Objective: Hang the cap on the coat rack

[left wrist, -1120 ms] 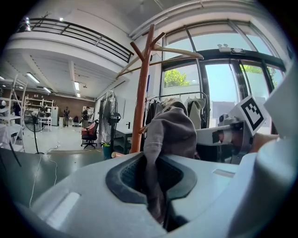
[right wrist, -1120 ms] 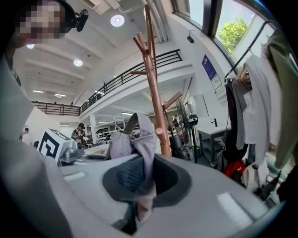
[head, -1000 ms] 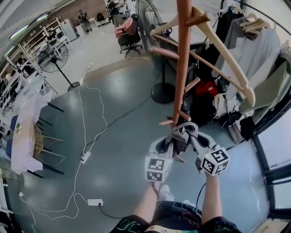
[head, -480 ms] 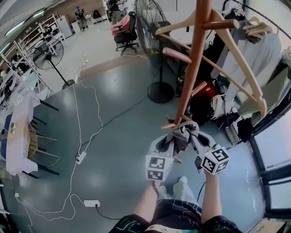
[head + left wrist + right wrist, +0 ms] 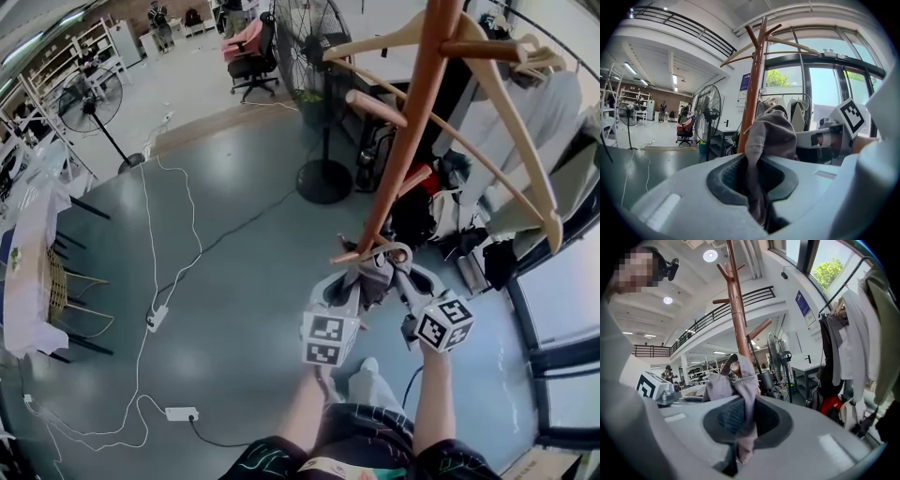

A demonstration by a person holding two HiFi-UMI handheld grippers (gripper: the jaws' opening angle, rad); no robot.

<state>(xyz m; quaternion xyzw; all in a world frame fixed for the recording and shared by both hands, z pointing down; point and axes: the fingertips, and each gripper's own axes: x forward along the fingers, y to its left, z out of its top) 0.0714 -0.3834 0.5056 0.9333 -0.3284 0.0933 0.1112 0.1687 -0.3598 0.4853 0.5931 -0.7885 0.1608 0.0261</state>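
A grey cap [image 5: 375, 272] is stretched between both grippers just in front of the wooden coat rack's pole [image 5: 405, 131]. My left gripper [image 5: 352, 281] is shut on the cap's left side [image 5: 768, 140]. My right gripper [image 5: 401, 277] is shut on its right side [image 5: 740, 390]. In the right gripper view a short lower peg [image 5: 734, 366] pokes up against the cap's fabric. The rack [image 5: 754, 84] rises straight ahead in the left gripper view, its upper pegs bare. Whether the cap rests on the peg I cannot tell.
A standing fan [image 5: 319, 56] is left of the rack. A clothes rail with hanging garments [image 5: 525, 103] and bags [image 5: 441, 202] crowd the right. Cables and a power strip [image 5: 178, 412] lie on the grey floor at left. An office chair [image 5: 246, 56] stands far back.
The rack's pole has shifted right and closer in the head view. Both grippers kept their hold on the cap and stayed near the lower pegs.
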